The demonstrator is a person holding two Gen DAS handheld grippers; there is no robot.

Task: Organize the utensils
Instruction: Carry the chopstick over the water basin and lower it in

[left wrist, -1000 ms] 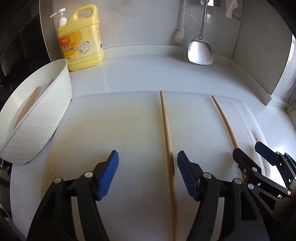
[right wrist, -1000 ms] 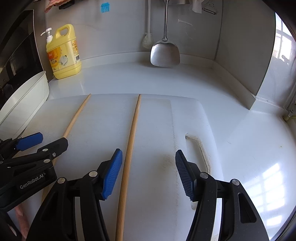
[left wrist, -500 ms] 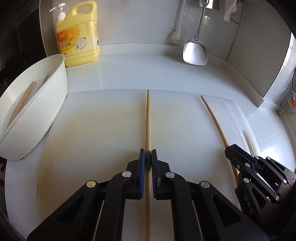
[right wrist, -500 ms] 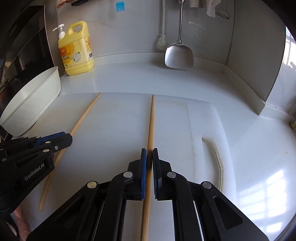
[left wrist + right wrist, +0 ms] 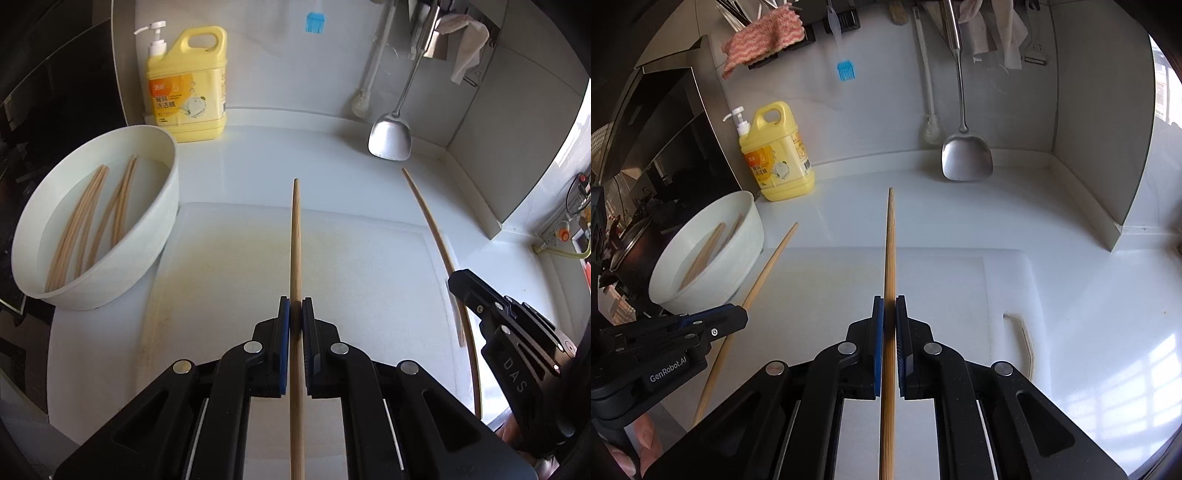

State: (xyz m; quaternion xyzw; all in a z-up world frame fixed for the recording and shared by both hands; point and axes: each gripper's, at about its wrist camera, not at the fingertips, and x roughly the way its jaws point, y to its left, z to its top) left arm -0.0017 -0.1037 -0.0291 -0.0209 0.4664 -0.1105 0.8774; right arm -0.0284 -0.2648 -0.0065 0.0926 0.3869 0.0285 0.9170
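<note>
My left gripper (image 5: 295, 306) is shut on a long wooden chopstick (image 5: 295, 240) and holds it lifted above the white cutting board (image 5: 221, 277), tip pointing away. My right gripper (image 5: 889, 304) is shut on a second chopstick (image 5: 890, 251), also lifted above the board (image 5: 960, 288). Each gripper shows in the other's view: the right one (image 5: 458, 284) with its chopstick (image 5: 428, 218), the left one (image 5: 738, 314) with its chopstick (image 5: 768, 266). A white bowl (image 5: 162, 229) at the left holds several chopsticks (image 5: 92, 218); it also shows in the right wrist view (image 5: 738, 273).
A yellow detergent bottle (image 5: 186, 96) stands at the back left by the wall. A metal spatula (image 5: 389, 138) and a white brush (image 5: 362, 105) hang at the back. A dark stove (image 5: 653, 158) lies left of the bowl. A wall corner (image 5: 1108, 184) closes the right side.
Both grippers, open around the chopsticks a second ago, closed on them and have now lifted them off the cutting board; the views sit higher.
</note>
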